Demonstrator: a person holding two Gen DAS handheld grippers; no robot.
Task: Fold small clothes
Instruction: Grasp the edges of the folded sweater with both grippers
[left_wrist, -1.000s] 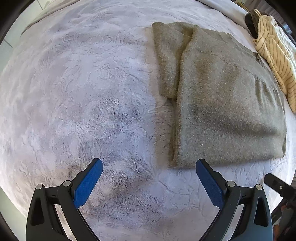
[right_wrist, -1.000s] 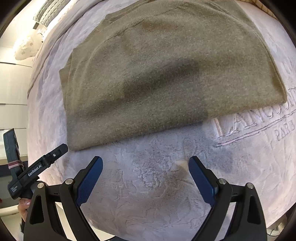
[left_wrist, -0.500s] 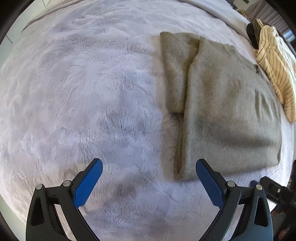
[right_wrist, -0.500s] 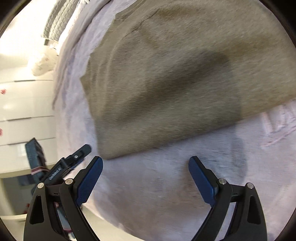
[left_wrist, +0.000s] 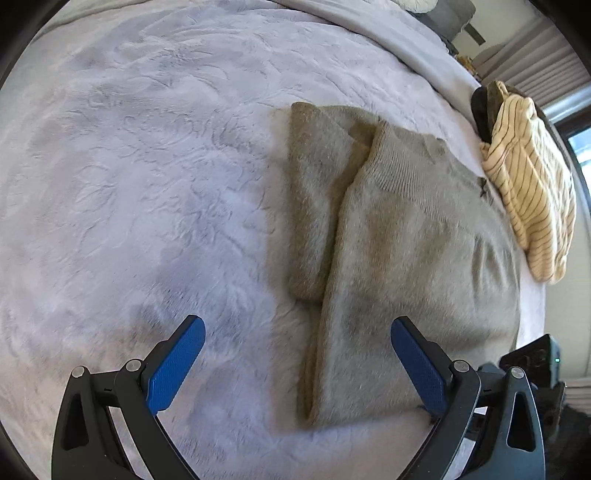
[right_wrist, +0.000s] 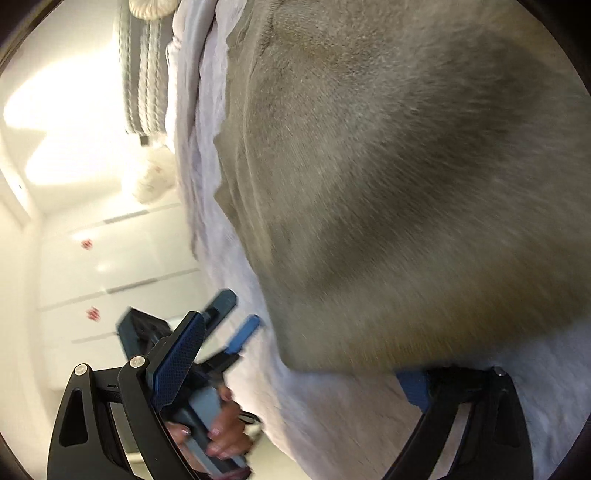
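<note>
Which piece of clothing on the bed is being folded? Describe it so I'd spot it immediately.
Start from the pale, plush bedspread covering the bed. On its right half lies a flat, fuzzy olive-grey sweater, one sleeve folded alongside it. Unlike the crumpled cream garment with thin dark stripes beside its far edge, it is plain and unpatterned.

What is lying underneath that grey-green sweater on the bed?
The sweater lies folded on a pale plush blanket. A folded sleeve sticks out from beneath its left edge. Whatever else sits under its body is covered and cannot be seen.
</note>
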